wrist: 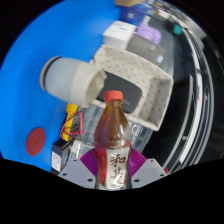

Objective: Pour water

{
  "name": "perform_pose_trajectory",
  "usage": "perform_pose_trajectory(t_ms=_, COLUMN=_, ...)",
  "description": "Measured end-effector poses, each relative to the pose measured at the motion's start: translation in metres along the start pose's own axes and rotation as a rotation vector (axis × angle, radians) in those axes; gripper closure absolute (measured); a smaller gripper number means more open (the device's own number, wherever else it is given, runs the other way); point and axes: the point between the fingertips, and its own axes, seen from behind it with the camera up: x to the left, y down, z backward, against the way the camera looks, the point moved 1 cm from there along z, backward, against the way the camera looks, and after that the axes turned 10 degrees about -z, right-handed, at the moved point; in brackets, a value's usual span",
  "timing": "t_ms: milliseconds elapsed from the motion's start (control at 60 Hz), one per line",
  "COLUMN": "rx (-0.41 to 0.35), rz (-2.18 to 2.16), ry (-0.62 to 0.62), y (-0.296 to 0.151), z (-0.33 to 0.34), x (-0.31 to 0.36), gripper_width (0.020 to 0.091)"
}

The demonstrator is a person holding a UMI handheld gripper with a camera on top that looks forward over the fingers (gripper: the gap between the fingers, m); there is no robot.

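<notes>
A plastic bottle [112, 140] of brown tea with a red cap and a white label stands upright between my fingers. My gripper [112, 172] is shut on the bottle, with both purple pads [93, 163] pressed against its labelled lower half. Just beyond the cap lies a large white cup-like cylinder [68, 76] on its side, its open mouth turned toward the blue surface [40, 45].
A beige angular machine body [135, 82] sits behind the bottle. A small device with yellow and red wires [70, 128] stands left of the bottle, beside a red round spot [36, 139]. Purple and white boxes [135, 30] lie further back.
</notes>
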Motion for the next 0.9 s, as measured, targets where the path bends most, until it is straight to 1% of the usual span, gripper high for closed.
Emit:
perform_pose_trajectory(t_ms=100, rx=0.015, rz=-0.289, ry=-0.024, y=0.012, z=0.002, x=-0.003, gripper_width=0.0747)
perform_pose_trajectory(t_ms=117, rx=0.032, rz=-0.349, ry=-0.016, y=0.010, z=0.006, x=-0.002, gripper_width=0.0748)
perform_pose_trajectory(t_ms=133, rx=0.015, rz=-0.411, ry=-0.044, y=0.016, z=0.004, x=-0.002, gripper_width=0.0749)
perform_pose_trajectory(t_ms=217, rx=0.002, rz=-0.728, ry=-0.090, y=0.020, z=0.008, x=-0.001, gripper_width=0.0746)
perform_pose_trajectory(t_ms=233, rx=-0.008, rz=-0.789, ry=-0.096, y=0.019, z=0.009, x=-0.002, gripper_width=0.0746)
perform_pose_trajectory(t_ms=267, rx=-0.004, rz=-0.908, ry=-0.075, y=0.011, z=0.012, x=-0.001, gripper_width=0.0746)
perform_pose_trajectory(t_ms=283, rx=-0.034, rz=-0.963, ry=-0.099, y=0.018, z=0.011, x=-0.005, gripper_width=0.0747)
perform_pose_trajectory(t_ms=333, rx=-0.045, rz=-1.125, ry=-0.117, y=0.020, z=0.012, x=-0.006, gripper_width=0.0748)
perform_pose_trajectory(t_ms=400, rx=-0.034, rz=-1.335, ry=-0.126, y=0.024, z=0.011, x=-0.002, gripper_width=0.0747)
perform_pose_trajectory(t_ms=500, rx=-0.029, rz=-1.632, ry=-0.179, y=0.037, z=0.005, x=0.016, gripper_width=0.0747)
perform_pose_trajectory(t_ms=533, rx=-0.022, rz=-1.716, ry=-0.194, y=0.033, z=0.006, x=0.024, gripper_width=0.0746)
perform_pose_trajectory(t_ms=550, rx=-0.035, rz=-1.751, ry=-0.216, y=0.037, z=0.004, x=0.028, gripper_width=0.0747)
perform_pose_trajectory(t_ms=583, rx=-0.037, rz=-1.817, ry=-0.233, y=0.041, z=0.002, x=0.035, gripper_width=0.0748)
perform_pose_trajectory(t_ms=683, rx=-0.024, rz=-1.917, ry=-0.255, y=0.039, z=-0.005, x=0.058, gripper_width=0.0746)
perform_pose_trajectory(t_ms=817, rx=-0.011, rz=-1.945, ry=-0.291, y=0.033, z=-0.008, x=0.089, gripper_width=0.0749)
perform_pose_trajectory(t_ms=833, rx=-0.001, rz=-1.943, ry=-0.300, y=0.033, z=-0.007, x=0.094, gripper_width=0.0690)
perform_pose_trajectory(t_ms=850, rx=-0.031, rz=-1.951, ry=-0.272, y=0.034, z=-0.008, x=0.089, gripper_width=0.0742)
perform_pose_trajectory(t_ms=900, rx=-0.029, rz=-1.943, ry=-0.261, y=0.033, z=-0.005, x=0.089, gripper_width=0.0744)
